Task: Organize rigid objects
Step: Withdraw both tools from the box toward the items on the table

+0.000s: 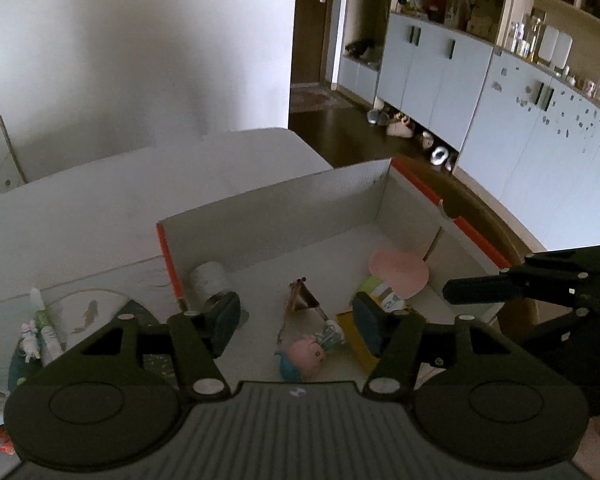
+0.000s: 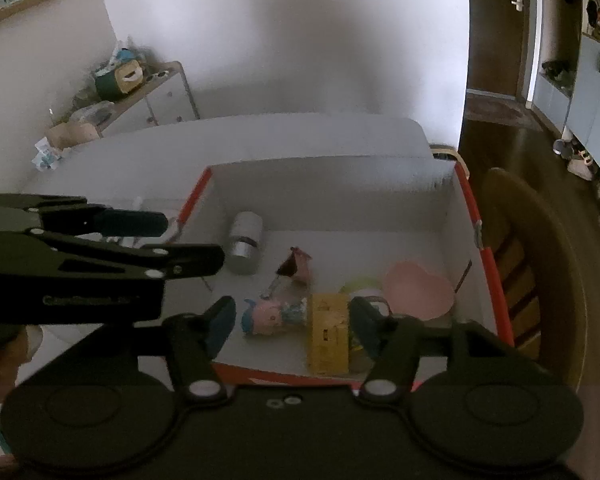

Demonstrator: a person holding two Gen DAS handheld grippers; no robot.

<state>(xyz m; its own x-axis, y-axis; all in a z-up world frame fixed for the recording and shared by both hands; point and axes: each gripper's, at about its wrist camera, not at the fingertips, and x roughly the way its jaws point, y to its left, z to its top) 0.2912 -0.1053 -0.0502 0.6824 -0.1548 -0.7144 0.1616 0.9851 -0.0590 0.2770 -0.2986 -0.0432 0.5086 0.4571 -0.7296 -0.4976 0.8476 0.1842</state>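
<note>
Hovering spread and empty, the left claw and right claw hang over a white, orange-edged cardboard box holding a pink figurine, yellow carton, silver cylinder; no lettering legible.

Wall: we note a plain white wall behind the white table.
Floor: dark wood.
Storage: pale blue cabinets under open shelving.
Door: dark, with handle.
Seating: a wooden chair.
Light: dim.
</note>
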